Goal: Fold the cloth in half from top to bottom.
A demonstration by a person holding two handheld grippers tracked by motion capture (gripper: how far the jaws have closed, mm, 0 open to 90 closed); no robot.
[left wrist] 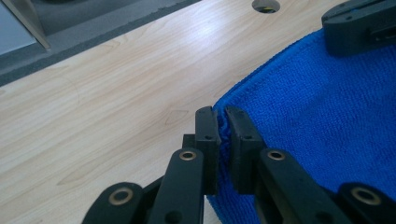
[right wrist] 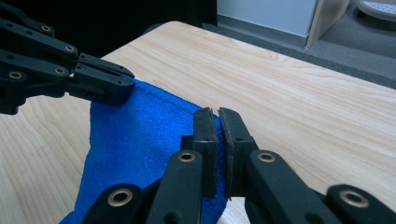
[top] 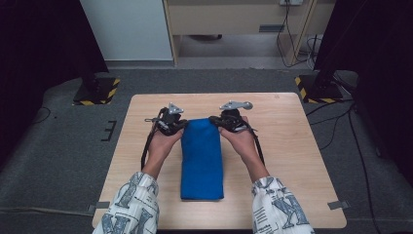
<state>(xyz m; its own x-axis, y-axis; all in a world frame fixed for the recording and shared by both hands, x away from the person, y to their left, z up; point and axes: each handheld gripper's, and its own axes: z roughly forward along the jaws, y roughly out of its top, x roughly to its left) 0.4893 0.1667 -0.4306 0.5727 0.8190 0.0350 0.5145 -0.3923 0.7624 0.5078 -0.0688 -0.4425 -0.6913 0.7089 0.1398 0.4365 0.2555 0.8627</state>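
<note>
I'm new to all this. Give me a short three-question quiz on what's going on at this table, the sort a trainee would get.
1. True or false: the left gripper is clamped on a corner of the blue towel.
2. What lies under the towel? A) a metal tray B) a wooden table C) bare carpet
3. Fill in: the right gripper grips the towel at its ___ end, as seen from the high view.

Key
1. True: in the left gripper view its jaws pinch the towel's edge.
2. B.
3. Far: both grippers hold the two corners farthest from the person, while the near end lies on the table.
</note>
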